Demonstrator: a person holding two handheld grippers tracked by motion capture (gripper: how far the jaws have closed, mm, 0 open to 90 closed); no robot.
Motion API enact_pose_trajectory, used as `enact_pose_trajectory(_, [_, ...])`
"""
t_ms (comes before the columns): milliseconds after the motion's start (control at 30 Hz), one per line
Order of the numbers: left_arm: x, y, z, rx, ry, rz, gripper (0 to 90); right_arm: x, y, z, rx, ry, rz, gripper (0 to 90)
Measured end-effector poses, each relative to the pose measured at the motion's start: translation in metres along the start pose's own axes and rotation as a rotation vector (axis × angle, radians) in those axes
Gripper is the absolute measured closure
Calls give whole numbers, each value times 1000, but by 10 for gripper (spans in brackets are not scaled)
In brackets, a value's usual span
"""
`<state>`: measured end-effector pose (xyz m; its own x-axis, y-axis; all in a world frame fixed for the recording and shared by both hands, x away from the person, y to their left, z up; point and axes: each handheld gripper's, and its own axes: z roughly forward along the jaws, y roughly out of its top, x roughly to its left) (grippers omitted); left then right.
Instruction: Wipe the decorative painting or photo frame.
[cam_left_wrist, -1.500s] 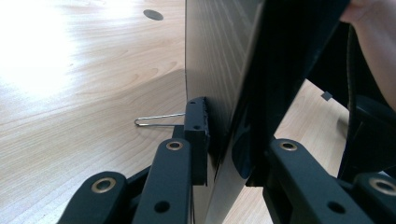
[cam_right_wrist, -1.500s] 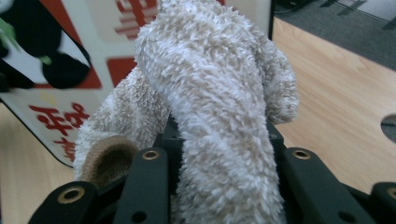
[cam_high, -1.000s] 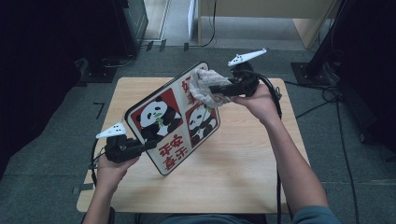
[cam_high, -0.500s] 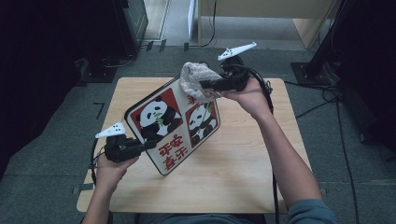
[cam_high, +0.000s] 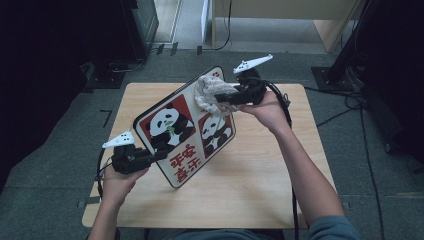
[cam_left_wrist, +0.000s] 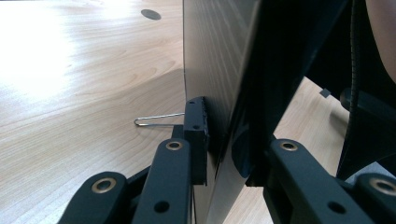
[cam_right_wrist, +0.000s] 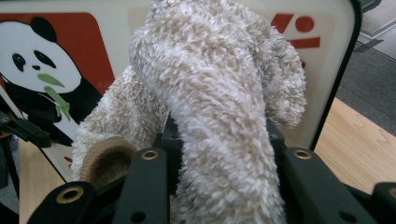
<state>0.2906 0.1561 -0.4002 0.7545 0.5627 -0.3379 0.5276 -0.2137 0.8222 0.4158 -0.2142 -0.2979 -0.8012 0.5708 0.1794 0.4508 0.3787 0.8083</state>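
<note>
A panda tray was held tilted above the wooden table, its lower edge pinched by the left gripper. A fluffy cloth was clamped in the right gripper and pressed against the tray's upper corner. Wiping would likely go best if the tray was kept steady and the cloth was kept flat against it.

Left gripper is clamped on the lower-left edge of the panda board, holding it tilted up off the wooden table. Right gripper has a fuzzy beige cloth bunched in its jaws (pressed against the board's top corner).
</note>
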Motion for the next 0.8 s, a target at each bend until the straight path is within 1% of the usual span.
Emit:
enact_pose_trajectory(167, [1,0,0,1,-4,-1,768,0,-6,3,-3,2,-4,656])
enact_pose_trajectory(267, [1,0,0,1,-3,-1,767,-1,-9,5,1,8,8,656])
enact_pose_trajectory(500, [0,0,0,2,-1,-1,766,-3,-16,7,1,15,10,655])
enact_pose_trajectory(600, [-1,0,0,2,-1,-1,766,-3,-18,8,9,20,21,656])
enact_pose_trajectory(800, [-1,0,-1,4,-1,5,765,-3,-23,10,6,23,15,655])
